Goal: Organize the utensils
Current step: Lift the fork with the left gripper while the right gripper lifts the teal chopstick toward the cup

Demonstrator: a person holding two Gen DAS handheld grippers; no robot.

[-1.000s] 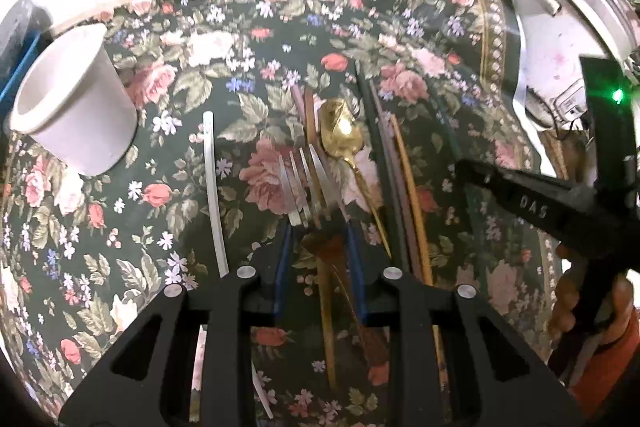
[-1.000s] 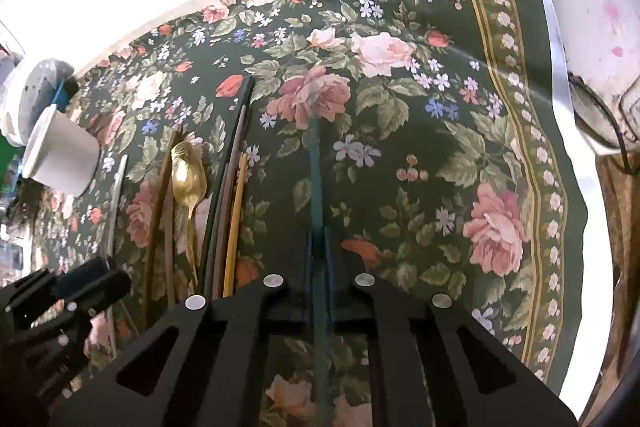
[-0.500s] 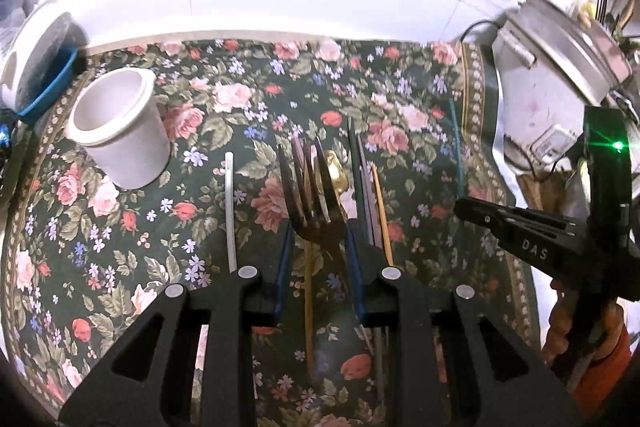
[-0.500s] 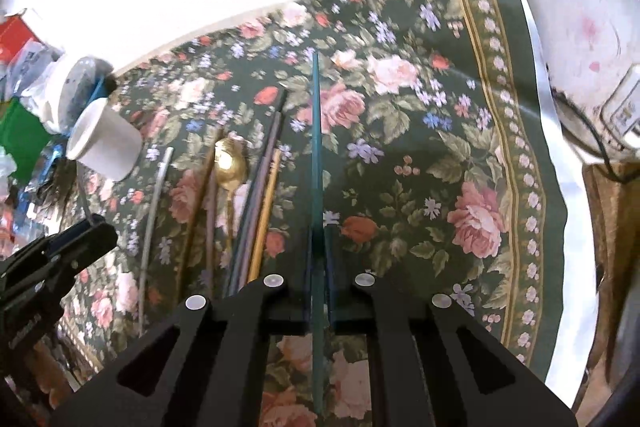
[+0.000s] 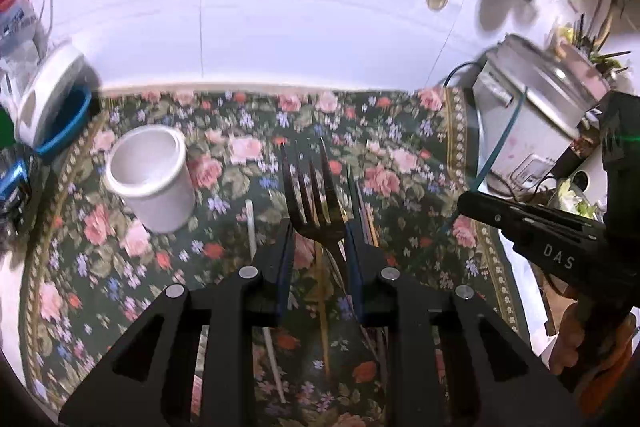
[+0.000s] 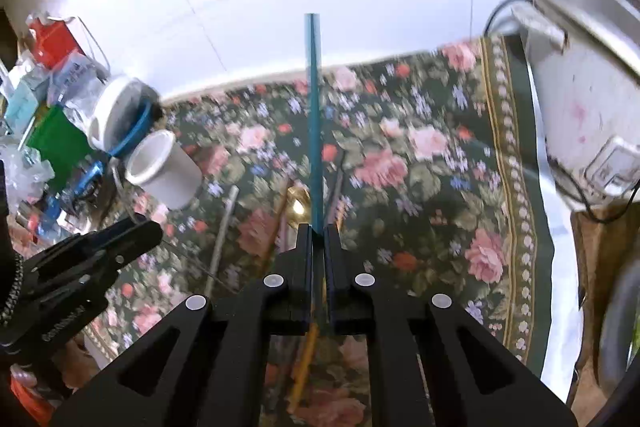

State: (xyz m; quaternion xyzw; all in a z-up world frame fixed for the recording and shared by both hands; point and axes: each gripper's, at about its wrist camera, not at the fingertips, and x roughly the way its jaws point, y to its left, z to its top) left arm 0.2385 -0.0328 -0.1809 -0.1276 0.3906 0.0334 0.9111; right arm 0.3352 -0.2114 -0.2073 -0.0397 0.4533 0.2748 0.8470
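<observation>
Floral cloth: my dark rose-print tablecloth [image 5: 392, 131] covers the counter, white wall behind it.
Left gripper: my left gripper [image 5: 319, 227] is clamped on a dark fork [image 5: 310, 195], tines pointing toward 12 o'clock, the fork lifted clear of the cloth.
Right gripper: my right gripper [image 6: 317, 231] is closed tight on a teal straw [image 6: 314, 115], which runs straight up toward 12 o'clock, past the cloth's far edge; in the left view the same straw crosses in front of the cooker.
White cup: the white cup [image 5: 154, 175] stands upright on the cloth at 10 o'clock from the fork, well apart from it, mouth open.
Utensils on cloth: a pale straw [image 5: 251, 223] lies just left of my left fingers; a gold spoon [image 6: 298, 205] and dark chopsticks [image 6: 336, 193] lie side by side under the teal straw in the right view; an orange stick [image 6: 304, 363] shows below my right jaws.
Rice cooker: a white rice cooker [image 5: 536, 115] sits at 2 o'clock, off the cloth's right border.
Clutter: a white tub [image 6: 114, 111] and bags crowd the 9 o'clock edge.
Hand: fingers of a hand [image 5: 568, 343] grip the right tool's handle at 4 o'clock.
</observation>
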